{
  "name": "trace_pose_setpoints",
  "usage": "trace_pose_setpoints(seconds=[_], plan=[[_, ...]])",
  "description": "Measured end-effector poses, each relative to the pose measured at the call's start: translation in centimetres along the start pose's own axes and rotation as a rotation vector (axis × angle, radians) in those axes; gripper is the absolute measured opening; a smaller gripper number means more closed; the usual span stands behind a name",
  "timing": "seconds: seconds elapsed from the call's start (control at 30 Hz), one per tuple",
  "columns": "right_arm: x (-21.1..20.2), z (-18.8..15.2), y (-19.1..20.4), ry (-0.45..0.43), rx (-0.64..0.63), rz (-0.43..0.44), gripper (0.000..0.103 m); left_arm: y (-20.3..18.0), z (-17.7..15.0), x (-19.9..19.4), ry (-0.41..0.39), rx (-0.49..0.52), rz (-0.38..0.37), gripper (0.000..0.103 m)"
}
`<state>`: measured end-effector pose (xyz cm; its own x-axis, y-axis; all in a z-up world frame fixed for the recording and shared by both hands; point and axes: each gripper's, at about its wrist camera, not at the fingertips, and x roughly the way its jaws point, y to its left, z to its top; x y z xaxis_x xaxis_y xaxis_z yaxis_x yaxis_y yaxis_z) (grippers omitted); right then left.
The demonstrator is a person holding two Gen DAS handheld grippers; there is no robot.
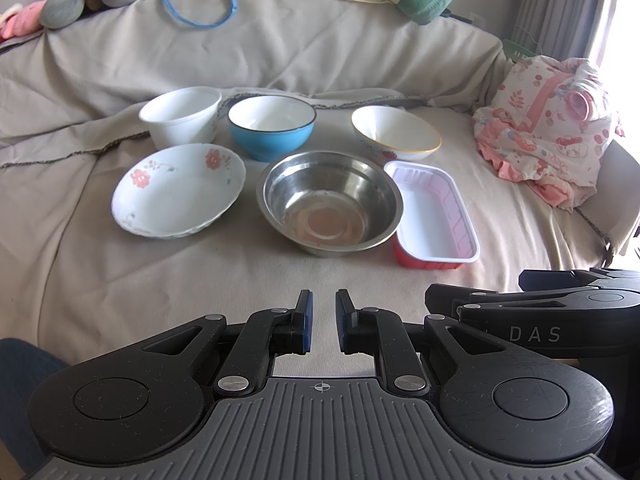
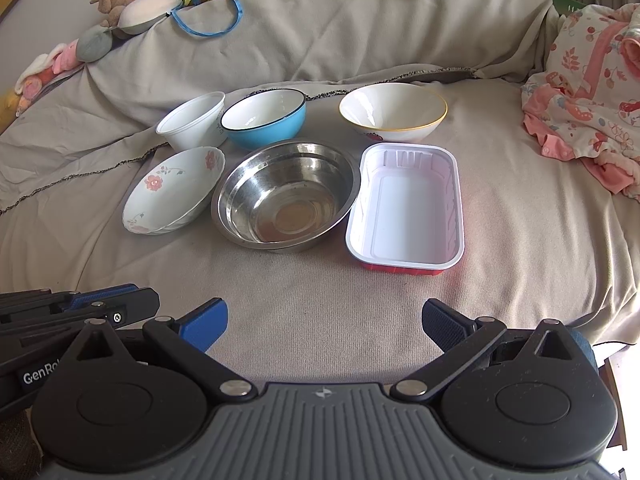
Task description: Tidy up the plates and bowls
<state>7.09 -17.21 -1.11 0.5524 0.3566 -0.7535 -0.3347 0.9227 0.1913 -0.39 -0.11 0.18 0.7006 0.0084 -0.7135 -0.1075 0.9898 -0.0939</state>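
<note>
Bowls point(image 1: 329, 204) sit apart from the pressed-together left hand-held gripper point(image 1: 323, 320) and spread right hand-held gripper point(image 2: 324, 326).

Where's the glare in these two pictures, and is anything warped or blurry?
Left wrist view: window light blows out the right edge beside the curtain; the steel bowl shows only soft reflections. Right wrist view: evenly lit and sharp, with the red tray crisp. Both views: fisheye bends the sofa back into a curve.

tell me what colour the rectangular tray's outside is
Red, white inside; the right wrist view shows it best.
</note>
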Motion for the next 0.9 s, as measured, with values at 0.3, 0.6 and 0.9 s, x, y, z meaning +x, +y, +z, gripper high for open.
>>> trace_pose_setpoints(seconds=[0.3, 0.6, 0.9], plan=[[0.0, 0.0, 0.1, 0.001, 0.001, 0.003, 0.103, 0.0, 0.0, 0.0, 0.002, 0.0, 0.0, 0.016], [1.0, 0.3, -0.9, 0.011, 0.007, 0.032, 0.103, 0.3, 0.5, 1.2, 0.016, -0.004, -0.009, 0.016], [6.7, 5.2, -7.8, 0.007, 0.117, -0.149, 0.103, -1.7, 5.8, 8.6, 0.052, 0.002, -0.241, 0.016]])
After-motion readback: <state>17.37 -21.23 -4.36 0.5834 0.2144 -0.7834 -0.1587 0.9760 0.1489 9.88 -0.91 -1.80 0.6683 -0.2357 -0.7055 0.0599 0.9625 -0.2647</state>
